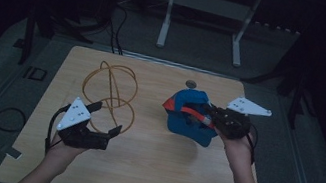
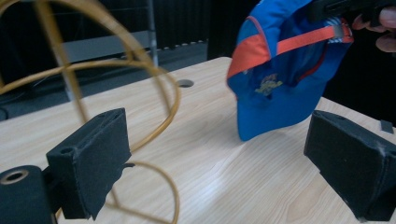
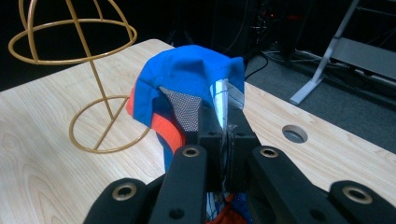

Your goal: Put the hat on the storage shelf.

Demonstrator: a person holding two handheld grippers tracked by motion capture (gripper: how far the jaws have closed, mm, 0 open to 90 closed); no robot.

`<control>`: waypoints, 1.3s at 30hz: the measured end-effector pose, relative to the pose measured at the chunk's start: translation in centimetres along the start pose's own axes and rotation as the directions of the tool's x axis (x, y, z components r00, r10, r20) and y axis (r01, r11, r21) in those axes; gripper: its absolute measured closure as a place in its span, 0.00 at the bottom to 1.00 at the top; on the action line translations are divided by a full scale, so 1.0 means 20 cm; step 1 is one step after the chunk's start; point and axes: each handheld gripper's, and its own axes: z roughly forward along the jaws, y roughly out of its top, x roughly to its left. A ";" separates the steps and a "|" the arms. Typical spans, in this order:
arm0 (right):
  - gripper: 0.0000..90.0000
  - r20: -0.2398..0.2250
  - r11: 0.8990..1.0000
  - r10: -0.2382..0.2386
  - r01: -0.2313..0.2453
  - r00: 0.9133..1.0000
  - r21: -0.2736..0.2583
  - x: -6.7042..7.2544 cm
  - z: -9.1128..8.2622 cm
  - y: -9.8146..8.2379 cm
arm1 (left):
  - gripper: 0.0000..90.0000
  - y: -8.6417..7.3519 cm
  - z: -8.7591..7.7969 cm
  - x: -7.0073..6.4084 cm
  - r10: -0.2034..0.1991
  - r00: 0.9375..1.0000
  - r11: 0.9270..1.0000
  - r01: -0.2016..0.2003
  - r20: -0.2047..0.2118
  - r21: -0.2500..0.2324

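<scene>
Jaws of the right gripper (image 3: 226, 133) clenched on the rear edge of the blue cap (image 1: 187, 116), beside its orange strap (image 2: 306, 39). Cap hangs from that grip over the right half of the table (image 1: 145, 180); its lowest edge looks to touch the wood, though dim light makes this uncertain. Left gripper (image 1: 107, 120) jaws released, spread wide, nothing between them. It sits at near left, just beside the base ring of the gold wire hat stand (image 1: 111, 87). Stand upright at far left, well apart from the cap. Round hole (image 1: 191, 83) in the table at the far edge, beyond the cap.
</scene>
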 end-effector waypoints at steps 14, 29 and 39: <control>0.98 -0.030 0.998 -0.050 0.049 0.998 -0.038 0.07 -0.05 0.08 | 0.12 0.27 0.22 -0.03 0.074 0.996 0.997 -0.075 0.045 0.022; 0.98 -0.085 0.989 -0.137 0.132 0.987 -0.062 0.21 -0.10 0.16 | 0.15 0.50 0.41 -0.12 0.142 0.982 0.987 -0.150 0.127 0.056; 0.98 -0.132 0.984 -0.166 0.155 0.977 -0.085 0.27 -0.11 0.19 | 0.24 0.55 0.55 -0.21 0.192 0.964 0.970 -0.215 0.184 0.116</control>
